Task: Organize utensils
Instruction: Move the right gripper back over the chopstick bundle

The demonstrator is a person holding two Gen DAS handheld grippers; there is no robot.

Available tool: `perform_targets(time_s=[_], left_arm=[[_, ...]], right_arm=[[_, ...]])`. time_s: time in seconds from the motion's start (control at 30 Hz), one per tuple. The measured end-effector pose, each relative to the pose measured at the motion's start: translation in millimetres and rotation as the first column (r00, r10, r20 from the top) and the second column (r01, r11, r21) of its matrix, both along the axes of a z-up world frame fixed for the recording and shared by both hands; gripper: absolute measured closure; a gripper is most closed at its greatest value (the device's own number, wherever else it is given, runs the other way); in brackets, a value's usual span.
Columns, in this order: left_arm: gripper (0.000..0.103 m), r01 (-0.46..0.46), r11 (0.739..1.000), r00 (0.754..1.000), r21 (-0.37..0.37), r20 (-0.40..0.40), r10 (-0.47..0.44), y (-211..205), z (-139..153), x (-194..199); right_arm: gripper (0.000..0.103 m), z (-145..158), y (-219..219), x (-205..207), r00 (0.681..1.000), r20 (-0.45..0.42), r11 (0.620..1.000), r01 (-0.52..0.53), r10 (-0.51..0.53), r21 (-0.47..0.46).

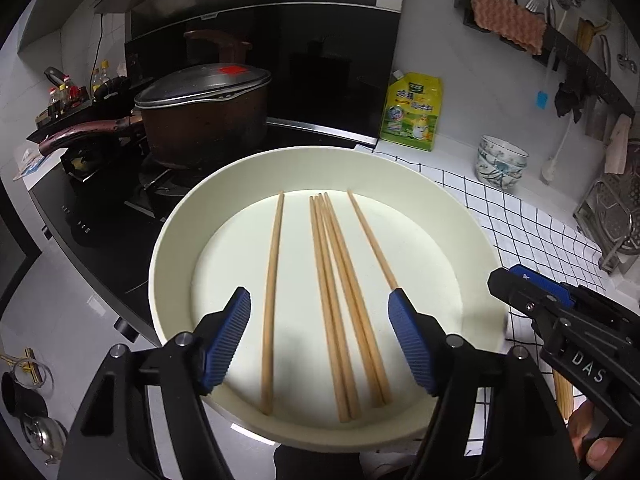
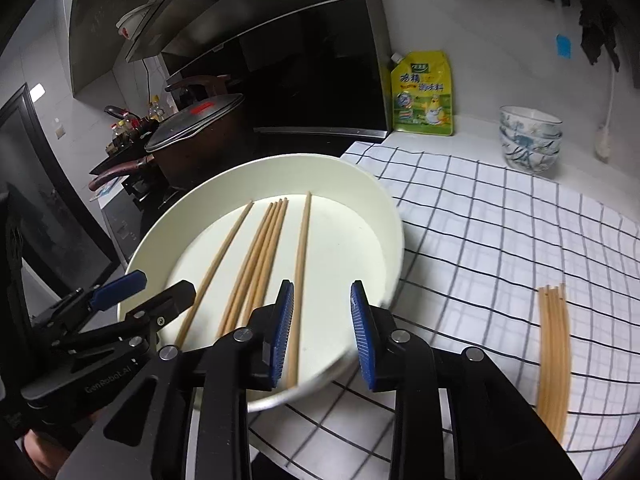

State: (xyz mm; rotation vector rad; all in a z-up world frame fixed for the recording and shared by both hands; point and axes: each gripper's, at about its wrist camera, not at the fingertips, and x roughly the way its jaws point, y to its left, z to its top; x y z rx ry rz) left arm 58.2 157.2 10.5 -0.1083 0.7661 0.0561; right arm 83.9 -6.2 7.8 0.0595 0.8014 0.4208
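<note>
Left and right wrist views over a kitchen table. A wide, shallow cream bowl [image 1: 176,240] stood partly on a black-and-white checked cloth [image 2: 500,216], its left rim overhanging the edge of a black hob [image 1: 100,248]. Six wooden chopsticks [image 1: 340,300] lay lengthwise on the bowl's floor: one apart at the left, four bunched in the middle, one apart at the right; bare floor showed on both sides of them. The left hand-held gripper [image 1: 320,320] hovered above the bowl's near rim with its jaws wide apart and nothing between the blue pads, the middle bunch lying below the gap. The right hand-held gripper [image 2: 322,332] stood partly open and empty over the bowl's right near rim, the rightmost chopstick passing just beside its left pad; whether they touched could not be told. A second bundle of chopsticks [image 2: 554,356] lay on the cloth, well apart to the right of the bowl, with open cloth between. At the back, a lidded brown pot [image 1: 204,120] sat on the hob, a yellow pouch [image 1: 412,114] leaned against the white wall, and stacked patterned bowls [image 1: 500,162] stood near the cloth's far corner.
</note>
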Motion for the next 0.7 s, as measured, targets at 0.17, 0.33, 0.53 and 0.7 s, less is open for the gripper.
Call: perform_targets(time_s=[0.17, 0.33, 0.53, 0.7], left_arm=[[0.024, 0.030, 0.999, 0.999, -0.011, 0.013, -0.030, -16.6, 3.5, -10.5], [0.023, 0.068, 0.998, 0.998, 0.000, 0.017, -0.068, -41.2, 5.4, -19.1], [0.019, 0.121, 0.993, 0.992, -0.010, 0.021, -0.121, -75.7, 3.6, -29.5], [0.018, 0.182, 0.983, 0.983, -0.001, 0.017, -0.182, -112.3, -2.2, -36.7]], right_arm=[[0.058, 4.4, -25.9, -16.8, 0.999, 0.022, 0.999, 0.047, -0.047, -0.003], [0.050, 7.1, -60.6, -32.2, 0.994, 0.033, 0.995, 0.103, -0.102, -0.001], [0.043, 0.1, -106.3, -50.3, 0.984, 0.016, 0.984, 0.177, -0.177, -0.004], [0.039, -13.9, -146.8, -66.9, 0.971, -0.011, 0.970, 0.240, -0.240, -0.022]])
